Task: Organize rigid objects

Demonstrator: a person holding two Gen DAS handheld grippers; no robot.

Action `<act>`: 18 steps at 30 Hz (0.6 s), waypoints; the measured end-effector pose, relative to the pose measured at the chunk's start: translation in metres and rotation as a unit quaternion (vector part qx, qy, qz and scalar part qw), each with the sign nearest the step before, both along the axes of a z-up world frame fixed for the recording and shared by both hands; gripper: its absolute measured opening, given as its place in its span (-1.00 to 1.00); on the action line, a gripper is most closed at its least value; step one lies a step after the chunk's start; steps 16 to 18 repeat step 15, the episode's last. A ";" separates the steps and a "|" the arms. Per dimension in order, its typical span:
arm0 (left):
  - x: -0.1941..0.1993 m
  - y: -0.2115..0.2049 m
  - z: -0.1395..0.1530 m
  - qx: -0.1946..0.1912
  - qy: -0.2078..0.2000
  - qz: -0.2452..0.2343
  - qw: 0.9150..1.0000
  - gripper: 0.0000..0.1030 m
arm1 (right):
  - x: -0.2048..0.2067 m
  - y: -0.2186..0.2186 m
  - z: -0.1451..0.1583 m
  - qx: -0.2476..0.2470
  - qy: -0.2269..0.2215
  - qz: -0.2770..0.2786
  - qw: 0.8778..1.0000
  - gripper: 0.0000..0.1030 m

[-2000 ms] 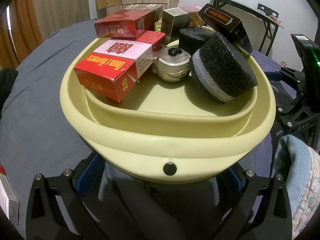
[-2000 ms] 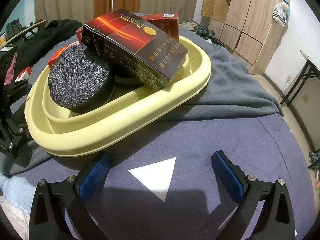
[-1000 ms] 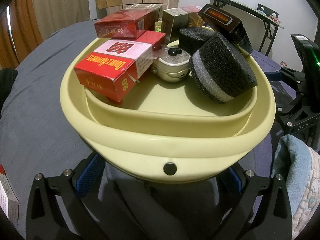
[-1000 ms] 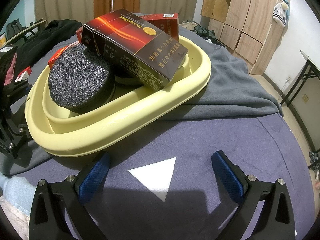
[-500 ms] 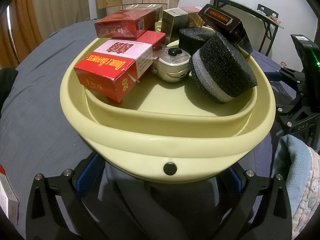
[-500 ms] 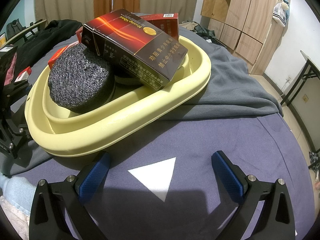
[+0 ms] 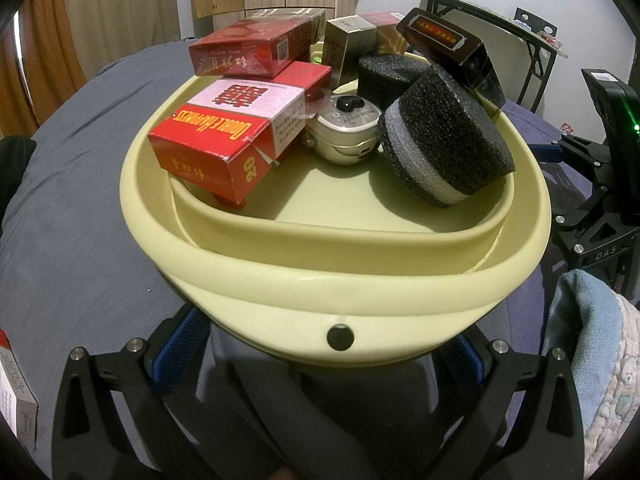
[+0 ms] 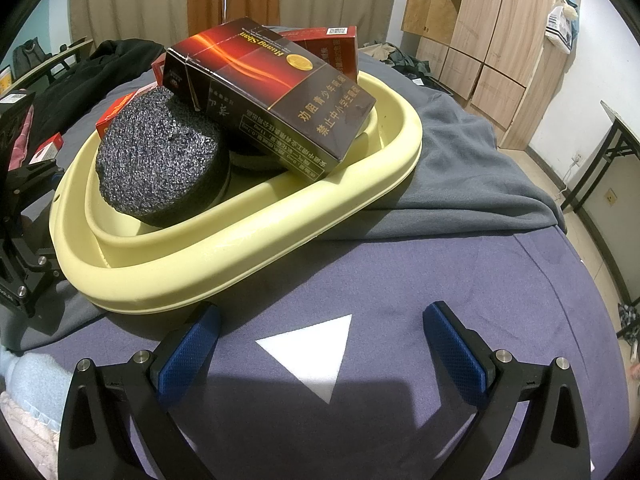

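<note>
Left wrist view: the left tool (image 7: 320,354) is sitting low w/ its blue pads spread wide, tucked under the near rim of the pale yellow basin (image 7: 280,272), pinching nothing. The basin is resting on a grey blanket (image 7: 68,220) on the bed & is carrying the rigid stuff: a red Double Happiness box (image 7: 232,136) leaning on the left wall, another red box (image 7: 248,50) lying on top of it, a small cream round gadget (image 7: 346,130) sitting mid-basin, a black foam puck w/ grey band (image 7: 444,140) tilting against the right wall, a 2nd black puck (image 7: 390,74) behind it, a gold box (image 7: 348,46) standing at the back, a dark box (image 7: 448,46) perching top right. Right wrist view: the right tool (image 8: 320,348) is also spread, empty, hovering over purple bedding (image 8: 440,280) w/ a white triangle (image 8: 312,350) lying between its fingers. The basin (image 8: 240,248) is lying just ahead-left; a dark Huang Shan box (image 8: 272,92) is lying atop the foam puck (image 8: 160,156).
</note>
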State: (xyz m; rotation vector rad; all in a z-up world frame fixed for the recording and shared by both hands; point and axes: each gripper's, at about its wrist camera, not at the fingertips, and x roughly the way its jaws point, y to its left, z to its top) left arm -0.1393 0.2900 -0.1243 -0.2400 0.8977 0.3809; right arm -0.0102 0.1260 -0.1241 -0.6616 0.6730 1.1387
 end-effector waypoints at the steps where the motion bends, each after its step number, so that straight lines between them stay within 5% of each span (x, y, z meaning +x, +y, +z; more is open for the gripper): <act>1: 0.000 0.000 0.000 0.000 0.000 0.000 1.000 1.00 | 0.001 0.000 0.000 0.000 0.000 0.000 1.000 0.99; 18: 0.000 0.000 0.000 0.000 0.000 0.000 1.000 1.00 | 0.000 0.000 0.000 0.000 0.000 0.000 1.000 0.99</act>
